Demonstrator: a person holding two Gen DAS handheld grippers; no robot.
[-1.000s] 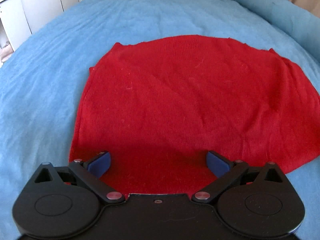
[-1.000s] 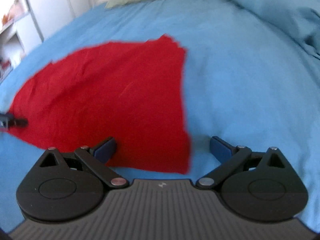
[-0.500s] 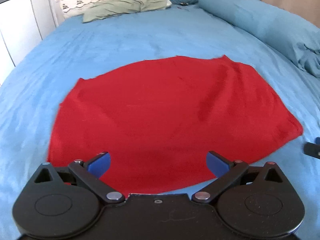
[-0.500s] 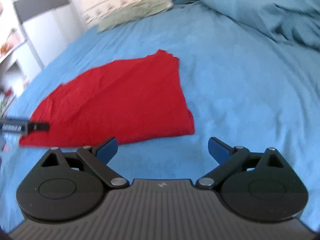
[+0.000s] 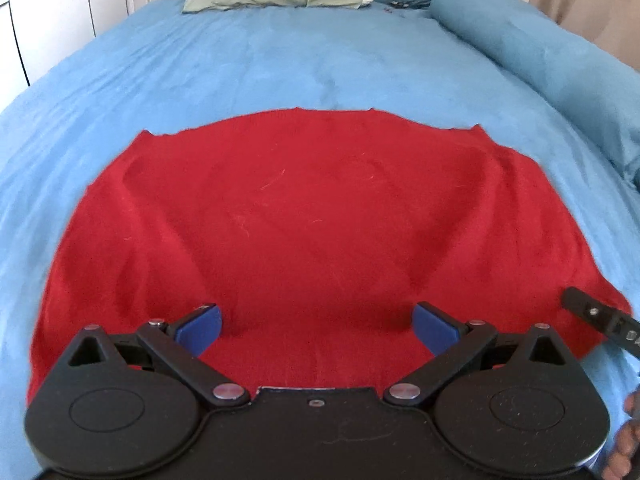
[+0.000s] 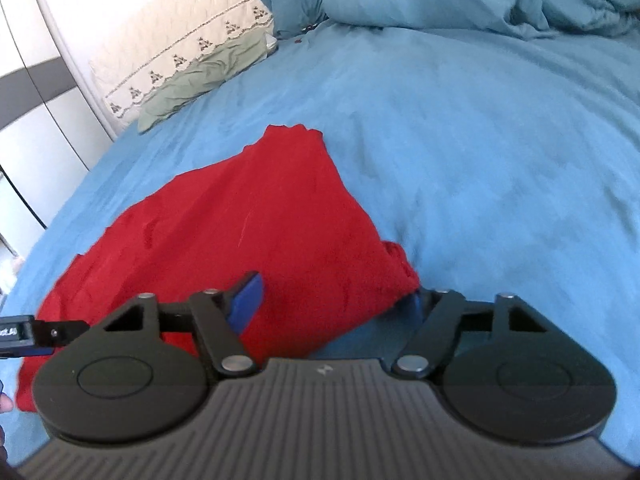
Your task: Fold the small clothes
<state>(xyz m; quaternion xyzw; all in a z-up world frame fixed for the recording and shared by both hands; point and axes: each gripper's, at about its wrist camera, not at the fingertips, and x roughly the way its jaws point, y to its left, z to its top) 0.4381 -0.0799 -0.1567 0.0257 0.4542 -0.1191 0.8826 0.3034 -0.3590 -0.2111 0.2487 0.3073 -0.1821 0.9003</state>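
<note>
Left gripper (image 5: 316, 326): fingers spread, low over the near edge of the red garment (image 5: 304, 220), pinching nothing. Right gripper (image 6: 332, 304): fingers spread astride the garment's near right corner, having closed in from half a second ago. Both appear set to grasp the near hem. The garment lies flat on the bed (image 6: 500, 140). The right gripper's right finger is hidden behind cloth; contact cannot be confirmed.
</note>
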